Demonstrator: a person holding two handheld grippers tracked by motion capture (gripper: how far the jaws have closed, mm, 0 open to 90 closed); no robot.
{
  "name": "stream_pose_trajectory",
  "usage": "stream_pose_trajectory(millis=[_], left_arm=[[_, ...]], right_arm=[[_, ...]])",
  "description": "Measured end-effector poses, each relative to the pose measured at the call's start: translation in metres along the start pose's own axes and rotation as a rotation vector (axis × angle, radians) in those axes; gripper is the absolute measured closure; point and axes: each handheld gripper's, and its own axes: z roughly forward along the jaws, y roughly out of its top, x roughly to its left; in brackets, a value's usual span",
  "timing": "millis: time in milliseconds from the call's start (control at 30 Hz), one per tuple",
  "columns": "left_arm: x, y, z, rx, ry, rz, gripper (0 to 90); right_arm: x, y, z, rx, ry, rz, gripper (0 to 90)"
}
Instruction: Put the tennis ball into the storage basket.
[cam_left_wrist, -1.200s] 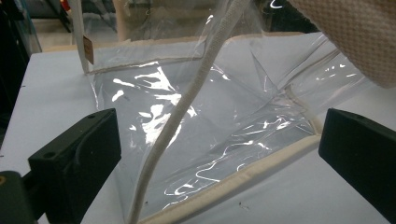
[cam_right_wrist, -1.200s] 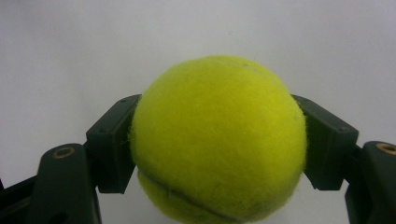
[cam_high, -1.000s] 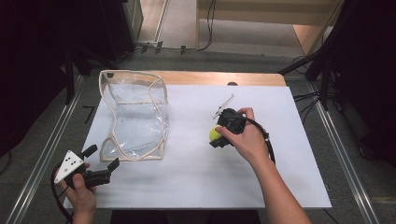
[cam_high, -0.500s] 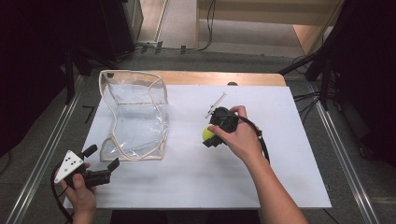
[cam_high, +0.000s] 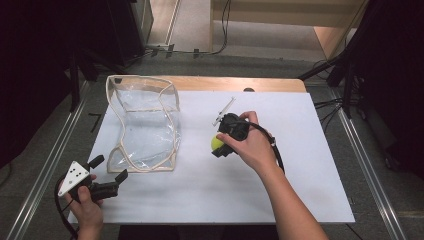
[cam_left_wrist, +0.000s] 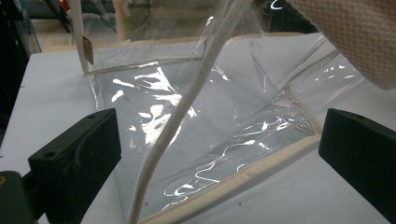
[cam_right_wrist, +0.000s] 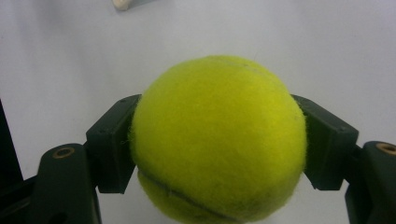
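- Where our worktop (cam_high: 300, 165) lies under a smooth white sheet, w/ a wood strip at the far edge, we see grey floor and dark surroundings around it.
- Clear plastic bag (cam_high: 145, 125), beige fabric trim, stands crumpled at left; glossy, creased.
- Our right claw (cam_high: 218, 146) is clenched on the tennis ball (cam_high: 217, 143): fuzzy, round, yellow-green, mid-worktop, right of the bag.
- Our left claw (cam_high: 111, 175) is released, jaws wide, just beside the bag's near corner.

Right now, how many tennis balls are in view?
1. The tennis ball is clamped in the right tongs above the white table, right of the clear bag. None shows inside the bag.
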Motion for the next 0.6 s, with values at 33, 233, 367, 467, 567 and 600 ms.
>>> stream_pose_trajectory(millis=[33,233,367,467,567,600], left_arm=[[0.0,0.0,0.0,0.0,0.0,0.0,0.0],[0.0,0.0,0.0,0.0,0.0,0.0,0.0],[0.0,0.0,0.0,0.0,-0.001,0.0,0.0],[0.0,0.0,0.0,0.0,-0.001,0.0,0.0],[0.0,0.0,0.0,0.0,-0.001,0.001,0.0],[0.0,0.0,0.0,0.0,-0.002,0.0,0.0]], right_arm=[[0.001,0.001,-0.001,0.002,-0.001,0.004,22.8],[0.004,0.008,-0.001,0.011,0.007,-0.013,22.8],[0.005,0.013,-0.002,0.011,0.015,-0.023,22.8],[0.006,0.016,-0.003,0.01,0.02,-0.041,22.8],[0.008,0.021,-0.005,0.014,0.021,-0.043,22.8],[0.008,0.021,-0.005,0.014,0.021,-0.043,22.8]])
